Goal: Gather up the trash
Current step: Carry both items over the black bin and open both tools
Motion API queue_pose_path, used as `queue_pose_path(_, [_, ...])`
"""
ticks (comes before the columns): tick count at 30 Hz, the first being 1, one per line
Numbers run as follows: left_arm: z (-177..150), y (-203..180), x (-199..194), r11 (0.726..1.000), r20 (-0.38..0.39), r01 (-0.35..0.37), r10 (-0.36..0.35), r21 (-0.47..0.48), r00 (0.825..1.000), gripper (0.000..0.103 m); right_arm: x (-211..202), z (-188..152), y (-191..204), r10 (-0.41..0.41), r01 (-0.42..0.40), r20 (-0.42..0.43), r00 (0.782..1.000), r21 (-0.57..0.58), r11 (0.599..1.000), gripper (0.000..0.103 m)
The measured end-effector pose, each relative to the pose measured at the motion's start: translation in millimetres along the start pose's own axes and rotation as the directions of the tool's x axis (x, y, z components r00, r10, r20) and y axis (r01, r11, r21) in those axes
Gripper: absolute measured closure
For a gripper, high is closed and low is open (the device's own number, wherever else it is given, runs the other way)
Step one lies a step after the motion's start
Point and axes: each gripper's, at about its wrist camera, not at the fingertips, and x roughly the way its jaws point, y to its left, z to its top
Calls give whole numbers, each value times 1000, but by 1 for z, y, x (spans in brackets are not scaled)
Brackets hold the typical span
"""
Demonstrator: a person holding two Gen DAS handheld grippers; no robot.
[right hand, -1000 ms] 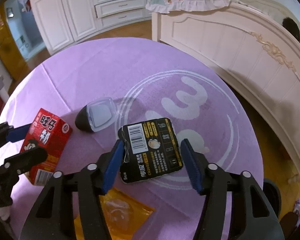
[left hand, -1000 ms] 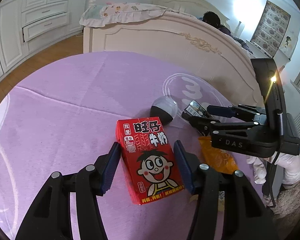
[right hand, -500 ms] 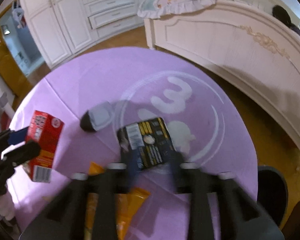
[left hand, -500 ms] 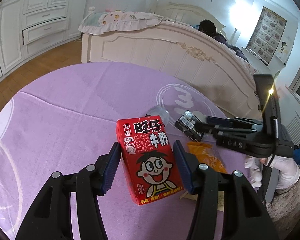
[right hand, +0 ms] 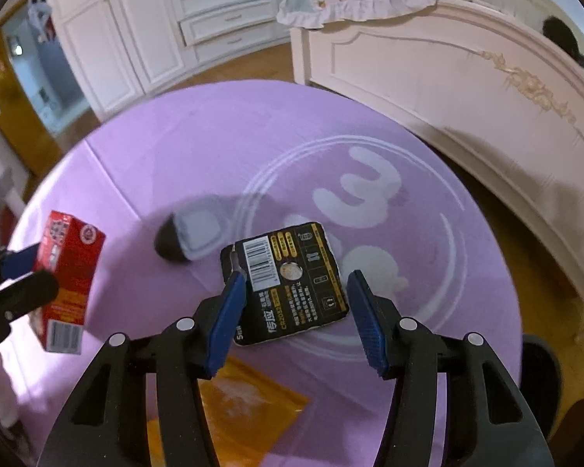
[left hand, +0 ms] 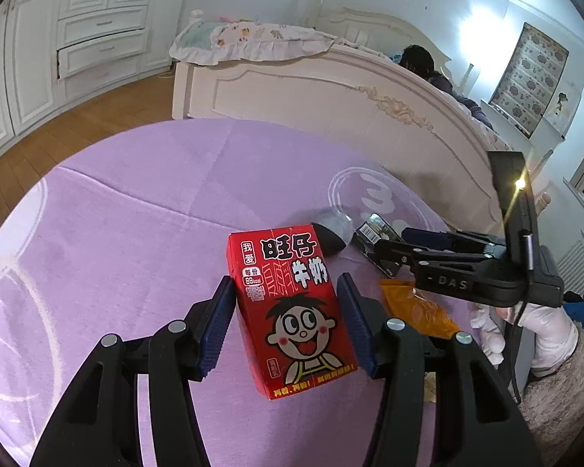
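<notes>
Between left gripper (left hand: 285, 325) jaws: red carton (left hand: 292, 311) ("89kcal"); right gripper (right hand: 296, 317) clamps CR2032 card (right hand: 288, 281).

Bare purple rug (left hand: 128, 241) leftward; domed container (right hand: 192, 239) and orange wrapper (right hand: 241, 401) crowding the near side.

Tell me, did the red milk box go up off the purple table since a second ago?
Yes. The red milk box, gripped in the left claw, has risen: the purple table looks farther below, and more bed shows.
</notes>
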Motion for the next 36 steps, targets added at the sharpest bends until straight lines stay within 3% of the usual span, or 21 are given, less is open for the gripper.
queue_pose_path(8, [1, 3, -5, 1000, 13, 12, -11, -20, 1000, 50, -33, 0, -3, 79, -84, 87, 993, 55, 995, 48])
queue_pose_path(14, [3, -19, -9, 999, 17, 48, -48, 15, 999, 50, -58, -18, -6, 80, -90, 133, 988, 75, 993, 48])
queue_pose_path(20, [2, -79, -3, 985, 4, 123, -124, 120, 992, 50, -91, -57, -42, 52, -88, 187, 981, 190, 978, 48])
queue_pose_path(29, [-5, -176, 14, 931, -39, 255, -253, 262, 967, 50, -139, -131, -120, -43, -55, 234, 971, 395, 917, 48])
queue_pose_path(36, [-14, -234, 34, 883, -99, 342, -328, 320, 939, 50, -139, -177, -162, -96, -15, 189, 977, 512, 859, 48])
